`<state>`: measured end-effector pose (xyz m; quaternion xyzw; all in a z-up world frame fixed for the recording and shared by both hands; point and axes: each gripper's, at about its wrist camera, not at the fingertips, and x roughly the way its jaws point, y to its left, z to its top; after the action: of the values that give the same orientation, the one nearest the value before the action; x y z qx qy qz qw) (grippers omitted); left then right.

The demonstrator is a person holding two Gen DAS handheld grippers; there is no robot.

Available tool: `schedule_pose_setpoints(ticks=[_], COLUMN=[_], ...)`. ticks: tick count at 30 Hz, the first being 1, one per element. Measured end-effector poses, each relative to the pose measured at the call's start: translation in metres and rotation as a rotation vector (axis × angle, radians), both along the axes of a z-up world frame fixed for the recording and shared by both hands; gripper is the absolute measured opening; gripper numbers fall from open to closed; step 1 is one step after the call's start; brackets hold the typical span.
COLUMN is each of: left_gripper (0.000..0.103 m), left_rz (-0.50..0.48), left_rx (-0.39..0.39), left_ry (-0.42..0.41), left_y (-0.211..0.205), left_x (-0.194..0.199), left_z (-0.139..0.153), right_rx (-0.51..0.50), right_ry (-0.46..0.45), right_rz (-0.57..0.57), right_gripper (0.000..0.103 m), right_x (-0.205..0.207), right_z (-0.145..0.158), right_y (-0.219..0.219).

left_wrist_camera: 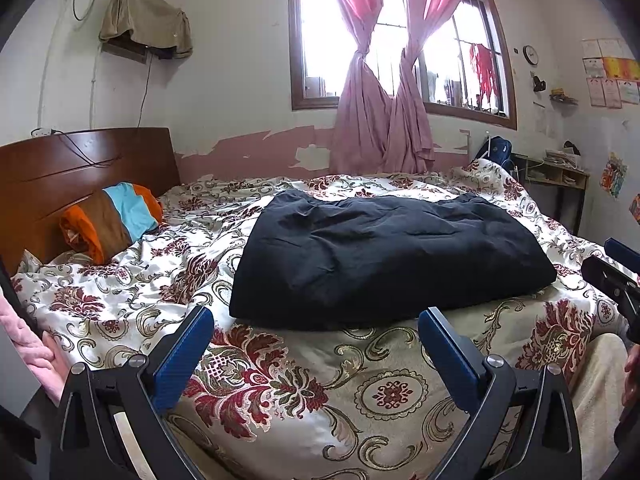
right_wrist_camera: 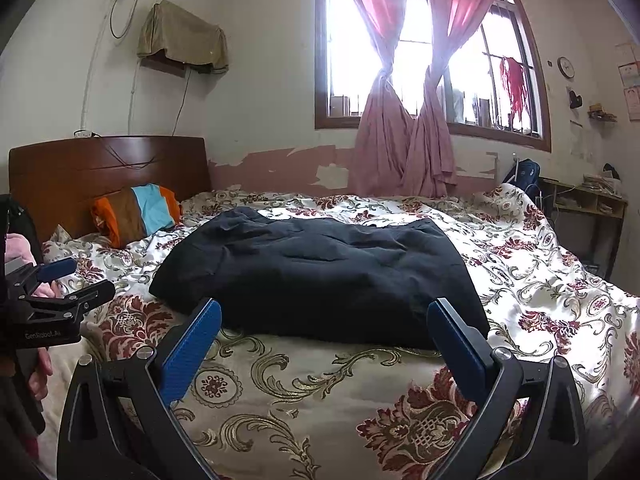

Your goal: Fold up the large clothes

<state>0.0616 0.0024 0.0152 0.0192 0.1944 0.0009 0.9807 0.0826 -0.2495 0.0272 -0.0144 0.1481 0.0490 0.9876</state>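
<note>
Daylight is admitted through the window, whose panes are blown out to white in both views. Glare is thrown onto the satin bedspread at the right. The dark garment is rendered with little detail. Straight lines are bowed by fisheye distortion, and the corners are vignetted black.

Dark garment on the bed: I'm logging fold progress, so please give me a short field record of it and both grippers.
garment: dark garment, lying in a compact, wrinkled rectangle
surface: floral bedspread
left gripper: left gripper, open, near the garment's front edge, holding nothing
right gripper: right gripper, open, near the front edge, holding nothing
nearby: striped pillow by the headboard
</note>
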Motion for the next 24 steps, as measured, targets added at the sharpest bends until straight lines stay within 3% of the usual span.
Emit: schedule_pose_setpoints(ticks=[24], left_gripper=[0.103], left_rz=[-0.004], left_rx=[0.006], left_ry=[-0.006], left_y=[-0.0014], left_x=[-0.0023], left_z=[0.0023], right_rx=[0.001], right_ry=[0.001], right_rz=[-0.01], right_gripper=[0.101], right_x=[-0.0023], right_z=[-0.0003], right_y=[0.0005])
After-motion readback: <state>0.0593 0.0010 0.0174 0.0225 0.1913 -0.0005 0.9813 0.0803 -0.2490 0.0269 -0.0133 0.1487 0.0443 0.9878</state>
